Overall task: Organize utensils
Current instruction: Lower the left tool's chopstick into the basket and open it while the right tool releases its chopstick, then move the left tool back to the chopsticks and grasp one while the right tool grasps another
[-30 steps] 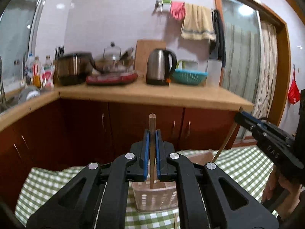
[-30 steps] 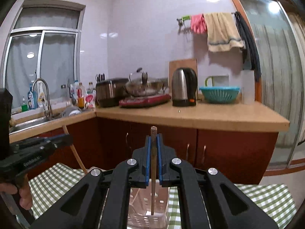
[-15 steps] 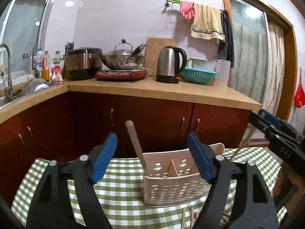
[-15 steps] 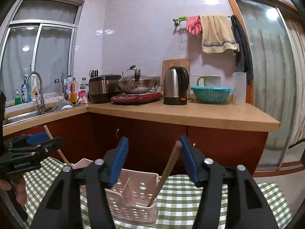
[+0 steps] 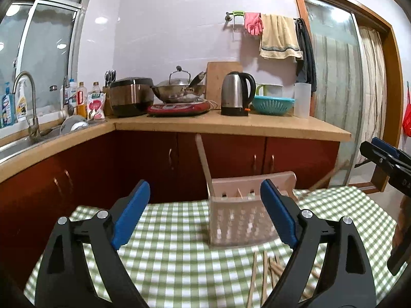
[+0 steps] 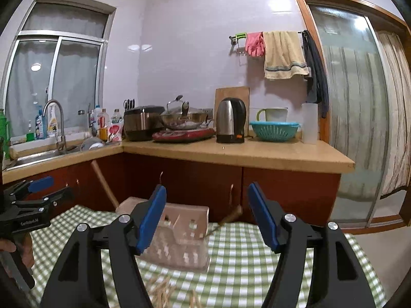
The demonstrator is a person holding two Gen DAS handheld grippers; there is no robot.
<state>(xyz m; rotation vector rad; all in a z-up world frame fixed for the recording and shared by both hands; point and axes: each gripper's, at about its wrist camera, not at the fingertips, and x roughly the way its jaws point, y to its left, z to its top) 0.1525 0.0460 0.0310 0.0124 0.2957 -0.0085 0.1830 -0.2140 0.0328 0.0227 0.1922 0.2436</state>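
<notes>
A pale pink perforated utensil holder (image 5: 239, 218) stands on the green checked tablecloth (image 5: 169, 246); it also shows in the right wrist view (image 6: 179, 241). One wooden chopstick (image 5: 204, 164) leans out of its left side, and another (image 6: 226, 220) leans out of its right side. Several loose chopsticks (image 5: 264, 274) lie on the cloth in front of the holder. My left gripper (image 5: 204, 215) is open and empty, just in front of the holder. My right gripper (image 6: 208, 218) is open and empty, above the holder.
A wooden counter (image 5: 231, 125) on red cabinets runs behind the table, with a kettle (image 5: 236, 93), a wok (image 5: 179, 89), a rice cooker (image 5: 131, 96) and a teal colander (image 5: 272, 104). A sink with a tap (image 5: 28, 102) is at the left. A glass door (image 6: 354, 128) is at the right.
Both grippers opened and let go of their chopsticks, which now lean in the holder. Both grippers have pulled back and away from the holder.
</notes>
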